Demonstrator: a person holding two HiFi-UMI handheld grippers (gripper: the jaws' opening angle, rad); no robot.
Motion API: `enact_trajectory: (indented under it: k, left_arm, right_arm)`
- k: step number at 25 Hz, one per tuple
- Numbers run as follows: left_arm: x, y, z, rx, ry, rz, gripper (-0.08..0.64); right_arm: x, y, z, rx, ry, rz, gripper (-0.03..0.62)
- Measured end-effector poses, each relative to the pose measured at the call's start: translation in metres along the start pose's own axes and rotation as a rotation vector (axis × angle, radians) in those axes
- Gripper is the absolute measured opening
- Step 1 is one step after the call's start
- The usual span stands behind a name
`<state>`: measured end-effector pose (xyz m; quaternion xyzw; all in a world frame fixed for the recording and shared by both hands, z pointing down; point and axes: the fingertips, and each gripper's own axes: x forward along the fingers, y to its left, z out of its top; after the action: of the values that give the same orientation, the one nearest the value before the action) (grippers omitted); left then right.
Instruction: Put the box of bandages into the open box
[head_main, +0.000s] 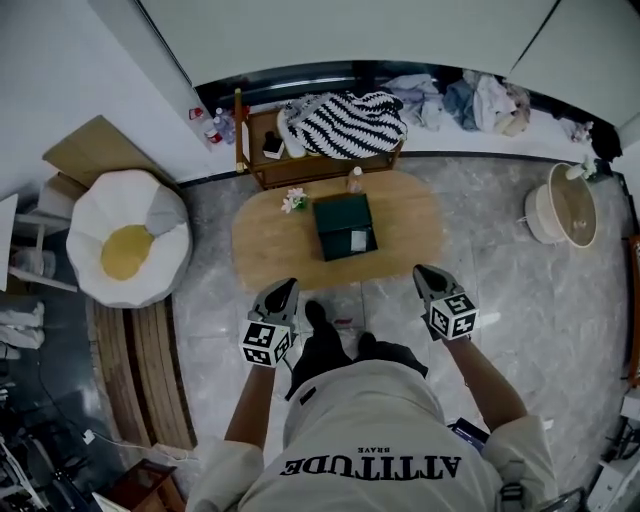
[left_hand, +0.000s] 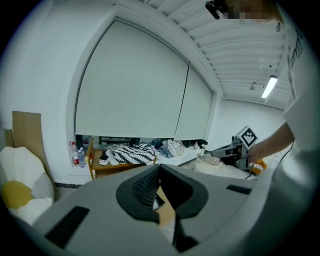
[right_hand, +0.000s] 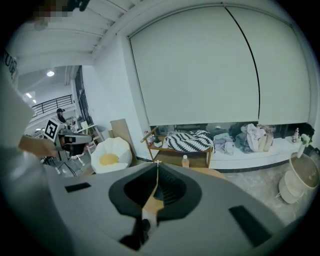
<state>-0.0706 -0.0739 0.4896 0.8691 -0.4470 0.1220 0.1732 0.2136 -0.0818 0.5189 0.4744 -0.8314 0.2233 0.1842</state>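
A dark green box (head_main: 345, 226) sits in the middle of the oval wooden table (head_main: 265, 245); whether it is open I cannot tell, and I cannot pick out a box of bandages. My left gripper (head_main: 288, 284) hangs over the floor just off the table's near edge, left of the box, jaws together and empty. At the near right edge my right gripper (head_main: 422, 270) is held the same way, shut on nothing. In the left gripper view the left gripper (left_hand: 160, 166) has its tips meeting. The right gripper (right_hand: 157, 162) also shows its tips closed.
A small flower (head_main: 294, 200) and a bottle (head_main: 355, 180) stand on the table's far side. Behind it is a low wooden shelf (head_main: 262, 170) with a striped cloth (head_main: 345, 122). A white beanbag seat (head_main: 128, 240) is at the left, a round basket (head_main: 565, 212) at the right.
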Motion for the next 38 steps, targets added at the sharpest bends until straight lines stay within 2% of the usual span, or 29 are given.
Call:
enact_trajectory:
  k: [9,17,28,38]
  left_arm:
    - [-0.026,-0.071,-0.008,0.020,-0.032,0.089,0.021]
    - [-0.057,-0.116,-0.018,0.001,-0.042,0.126,0.020]
    - [-0.099,-0.113,-0.028,-0.020,-0.046,0.176,0.021]
    - [-0.114,-0.092,-0.022,-0.011,-0.041,0.098,0.021]
  right_arm:
    - [-0.073,-0.021,-0.024,-0.024,-0.027,0.036,0.025]
    - [-0.108,-0.024,-0.035,-0.026,-0.037,0.074,0.023]
    - [-0.117,-0.013,-0.035,-0.001,-0.066,0.074,0.023]
    - [-0.114,0.020,-0.019,-0.007,-0.083,0.009,0.023]
